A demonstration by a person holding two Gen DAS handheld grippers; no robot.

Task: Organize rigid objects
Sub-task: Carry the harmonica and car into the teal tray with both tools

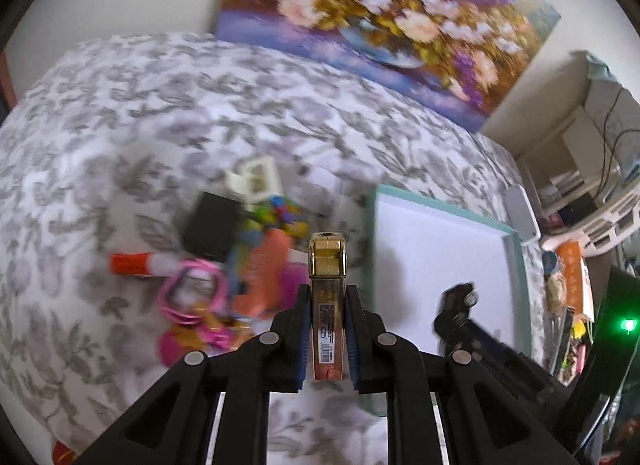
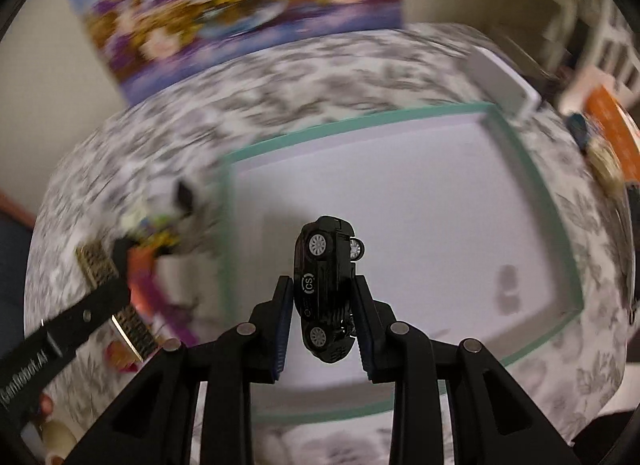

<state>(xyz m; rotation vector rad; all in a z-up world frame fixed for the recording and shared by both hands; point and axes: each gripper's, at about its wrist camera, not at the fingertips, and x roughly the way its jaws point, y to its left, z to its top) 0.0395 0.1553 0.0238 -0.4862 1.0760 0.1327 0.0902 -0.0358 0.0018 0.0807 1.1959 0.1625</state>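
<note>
My left gripper (image 1: 328, 301) is shut on an amber bottle with a gold cap (image 1: 327, 261), held upright above the leaf-patterned bedcover. Just left of it lies a pile: a black box (image 1: 210, 229), an orange-capped tube (image 1: 136, 263), a pink ring (image 1: 192, 293), and small colourful pieces (image 1: 280, 213). My right gripper (image 2: 323, 281) is shut on a black toy car (image 2: 320, 249), nose up, hanging over the white tray with a teal rim (image 2: 440, 193). That tray (image 1: 440, 233) sits right of the pile. The left gripper (image 2: 100, 285) shows blurred at the left of the right wrist view.
A flower painting (image 1: 380, 17) leans on the wall behind the bed. A white flat device (image 1: 520, 213) lies past the tray's far corner. Shelves and clutter (image 1: 580, 193) crowd the right side beyond the bed's edge. The bedcover (image 1: 120, 125) stretches bare to the left.
</note>
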